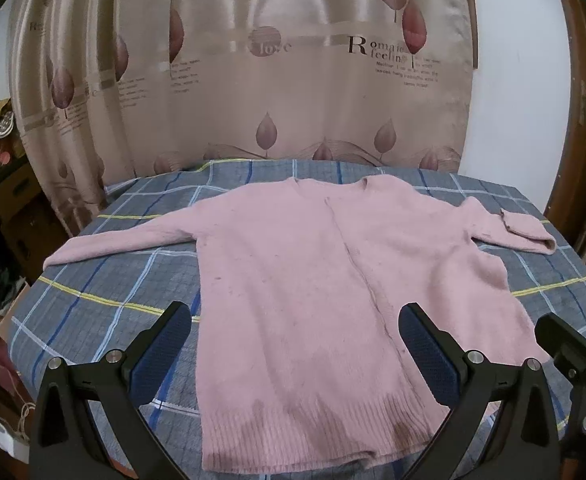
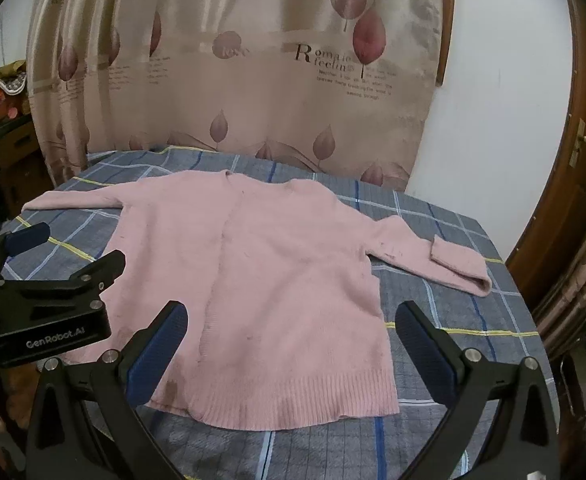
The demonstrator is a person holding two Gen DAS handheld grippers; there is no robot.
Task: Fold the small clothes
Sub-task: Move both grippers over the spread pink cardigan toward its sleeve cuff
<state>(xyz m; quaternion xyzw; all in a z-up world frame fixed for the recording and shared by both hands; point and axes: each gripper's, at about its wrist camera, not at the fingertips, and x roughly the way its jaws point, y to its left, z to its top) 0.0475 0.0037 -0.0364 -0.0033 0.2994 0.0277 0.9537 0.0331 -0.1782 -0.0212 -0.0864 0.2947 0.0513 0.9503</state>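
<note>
Pink cardigan (image 1: 317, 276) lies flat on plaid table (image 1: 105, 292), hem near, collar far. Left gripper (image 1: 295, 344) & right gripper (image 2: 291, 344) both wide open, empty, prob. hovering over hem.

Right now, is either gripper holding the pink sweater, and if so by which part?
Nothing is held. The left gripper and right gripper both stand open above the pink sweater, which lies flat on the plaid cloth.
</note>
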